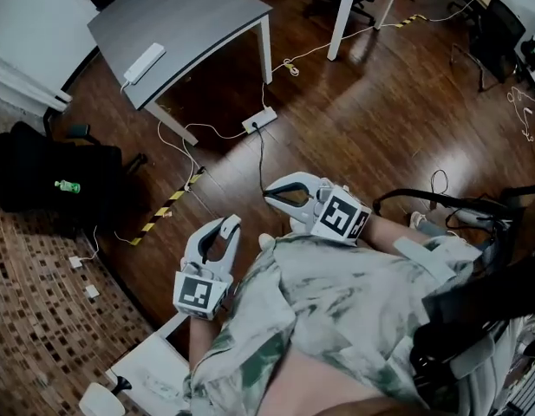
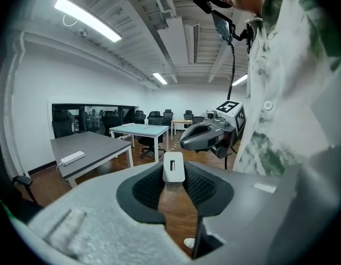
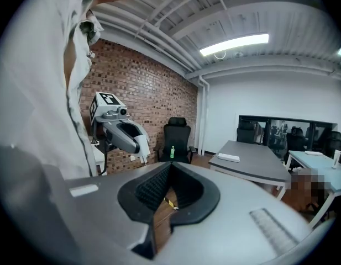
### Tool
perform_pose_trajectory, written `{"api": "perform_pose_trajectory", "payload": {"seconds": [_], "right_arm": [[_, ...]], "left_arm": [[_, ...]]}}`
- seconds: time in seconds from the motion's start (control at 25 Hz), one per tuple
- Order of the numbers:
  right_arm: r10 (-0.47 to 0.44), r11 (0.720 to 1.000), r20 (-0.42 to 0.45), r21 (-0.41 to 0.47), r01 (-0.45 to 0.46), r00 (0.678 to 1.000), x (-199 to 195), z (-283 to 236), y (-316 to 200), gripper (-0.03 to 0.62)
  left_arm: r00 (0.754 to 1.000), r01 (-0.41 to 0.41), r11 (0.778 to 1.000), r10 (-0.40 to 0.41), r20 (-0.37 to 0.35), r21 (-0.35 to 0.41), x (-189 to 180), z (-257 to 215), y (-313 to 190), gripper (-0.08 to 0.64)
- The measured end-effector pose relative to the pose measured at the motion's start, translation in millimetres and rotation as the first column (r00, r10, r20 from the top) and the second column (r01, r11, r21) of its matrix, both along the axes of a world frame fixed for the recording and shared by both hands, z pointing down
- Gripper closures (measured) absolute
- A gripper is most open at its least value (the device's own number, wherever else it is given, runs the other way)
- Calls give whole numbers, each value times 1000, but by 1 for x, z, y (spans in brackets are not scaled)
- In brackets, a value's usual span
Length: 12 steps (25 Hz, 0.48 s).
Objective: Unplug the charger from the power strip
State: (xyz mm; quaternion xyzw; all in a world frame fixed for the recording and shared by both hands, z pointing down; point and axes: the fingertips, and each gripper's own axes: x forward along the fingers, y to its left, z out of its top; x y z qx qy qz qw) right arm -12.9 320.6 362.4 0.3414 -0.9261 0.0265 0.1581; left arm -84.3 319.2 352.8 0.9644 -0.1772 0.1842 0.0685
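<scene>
Charger (image 2: 173, 167) sits clamped in the left gripper (image 1: 225, 228), held clear, already free of the power strip (image 1: 259, 120) on the floor at 12 o'clock; right gripper (image 1: 272, 194) is closed on nothing.

The person holds both grippers close in front of the tummy. In the head view, the left gripper (image 1: 229, 224) points up toward 1 o'clock. Its jaws are a little way apart and pinch a small white charger (image 2: 173, 167) at their tips. The left marker cube (image 1: 200, 291) sits at the gripper's 6 o'clock end, and the left forearm (image 1: 196, 343) goes down from there.

The right gripper (image 1: 269, 194) lies sideways and points to 9 o'clock. Its jaws are closed tip to tip, with nothing between them. The right marker cube (image 1: 342, 217) is at its 3 o'clock end, next to the right wrist (image 1: 384, 230). The right gripper is at 1 o'clock from the left one. The two do not touch.
</scene>
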Motion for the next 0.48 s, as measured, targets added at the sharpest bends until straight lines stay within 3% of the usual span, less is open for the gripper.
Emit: {"api": "perform_pose_trajectory", "payload": {"seconds": [0.48], "right_arm": [[26, 999, -18, 35, -26, 999, -2, -7, 5, 586]], "left_arm": [[997, -73, 997, 72, -29, -12, 5, 2, 1, 456]]}}
